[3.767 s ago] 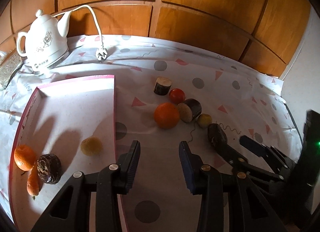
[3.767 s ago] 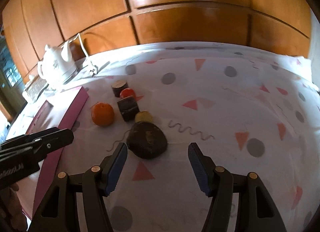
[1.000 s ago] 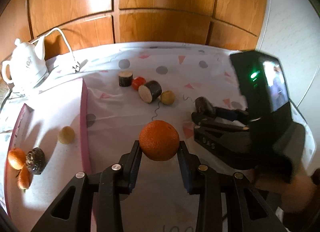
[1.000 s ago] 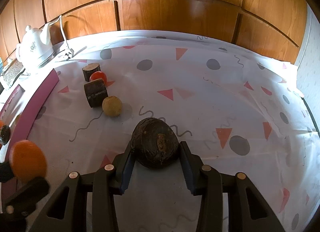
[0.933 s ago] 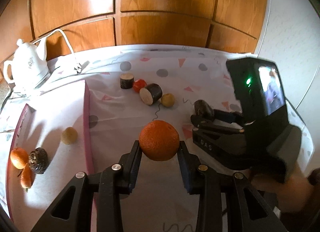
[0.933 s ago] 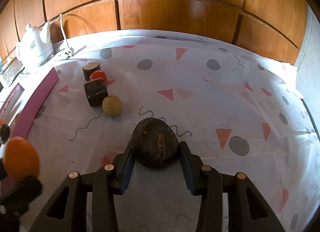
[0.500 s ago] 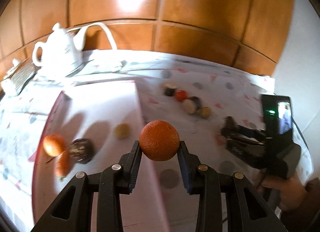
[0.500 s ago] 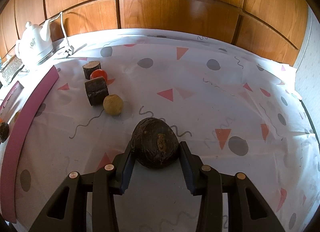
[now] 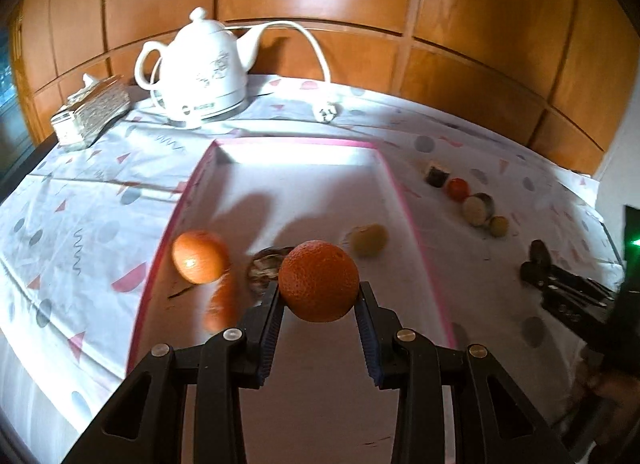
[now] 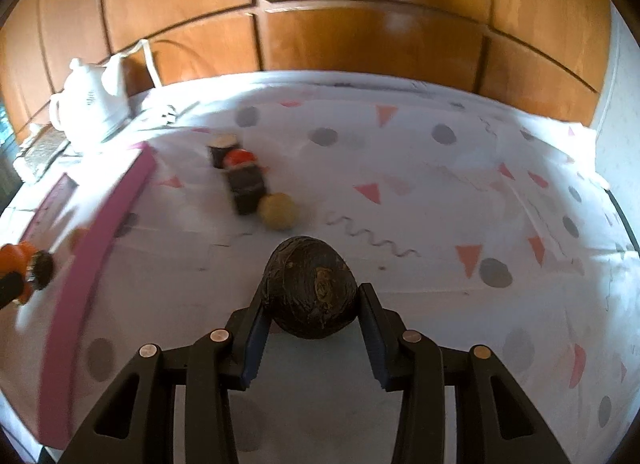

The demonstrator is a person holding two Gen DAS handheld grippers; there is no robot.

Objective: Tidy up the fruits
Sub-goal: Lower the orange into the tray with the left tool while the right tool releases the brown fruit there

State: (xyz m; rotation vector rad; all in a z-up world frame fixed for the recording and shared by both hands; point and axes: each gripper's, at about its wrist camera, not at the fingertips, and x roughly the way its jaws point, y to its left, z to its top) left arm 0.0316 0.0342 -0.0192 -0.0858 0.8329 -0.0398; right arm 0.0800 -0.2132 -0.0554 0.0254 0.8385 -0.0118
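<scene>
My left gripper (image 9: 319, 306) is shut on an orange (image 9: 318, 280) and holds it above the near part of the pink-rimmed white tray (image 9: 400, 191). In the tray lie another orange (image 9: 199, 256), a carrot (image 9: 221, 302), a dark wrinkled fruit (image 9: 266, 268) and a pale round fruit (image 9: 368, 240). My right gripper (image 10: 312, 320) is shut on a dark brown avocado-like fruit (image 10: 310, 287) over the tablecloth, right of the tray (image 10: 100, 232). A yellowish round fruit (image 10: 278, 211), a red tomato (image 10: 238, 157) and two log pieces (image 10: 246, 185) lie on the cloth.
A white electric kettle (image 9: 198, 73) with its cord and plug (image 9: 326, 111) stands behind the tray. A glass box (image 9: 90, 111) sits at the far left. A wooden panelled wall runs along the back. The table edge is near on the left.
My left gripper carried the orange left from the cloth to above the tray. My right gripper, holding the dark fruit, has shifted toward the tray.
</scene>
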